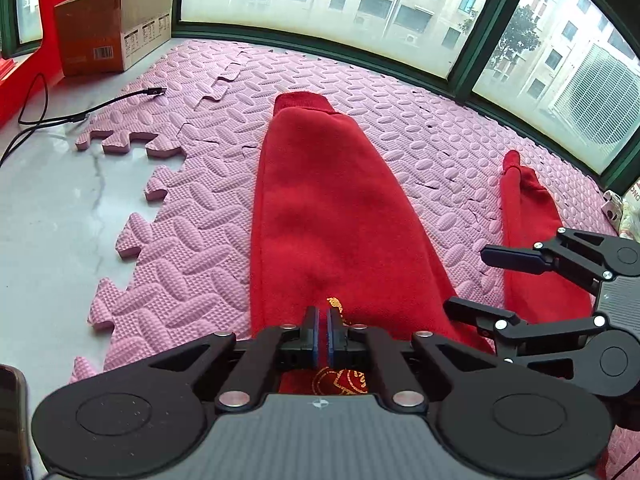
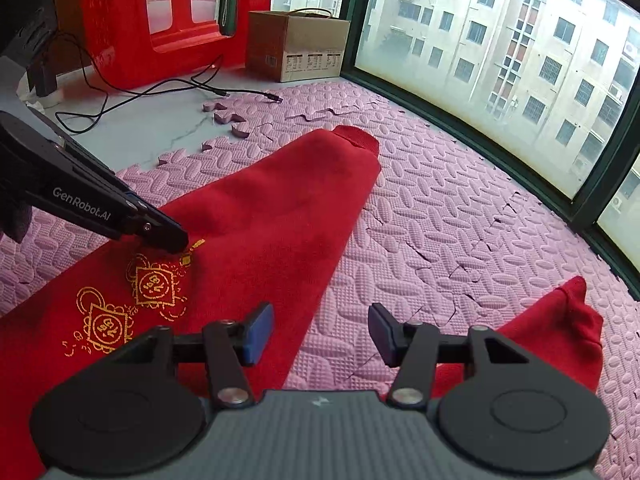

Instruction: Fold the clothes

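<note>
While my left gripper [image 1: 323,330] sits pressed together on the red garment [image 1: 320,216], just by the gold print [image 2: 154,284], I cannot tell whether any cloth is actually caught between its fingers or whether they merely rest on top. My right gripper [image 2: 320,336] hangs spread over the pink foam mat [image 2: 440,216], holding nothing, in the gap between the long red sleeve [image 2: 280,200] and the smaller red piece [image 2: 560,320] to its right.

The garment lies flat across the mat, one sleeve reaching toward the window [image 2: 500,60], its cuff [image 1: 304,102] near the far edge.

My worry is the left grip. If it has only a thin pinch of one layer, lifting would pull that layer free and leave the rest behind, making a crooked fold. If it has nothing, I would drag the closed tip across the fleece and bunch it.

On the right, closing where I hover would catch only mat; the loose puzzle edges [image 1: 132,144] could lift and snag the cloth. The cable [image 1: 80,112] on the counter [image 1: 48,208] is well apart, so little risk there.
</note>
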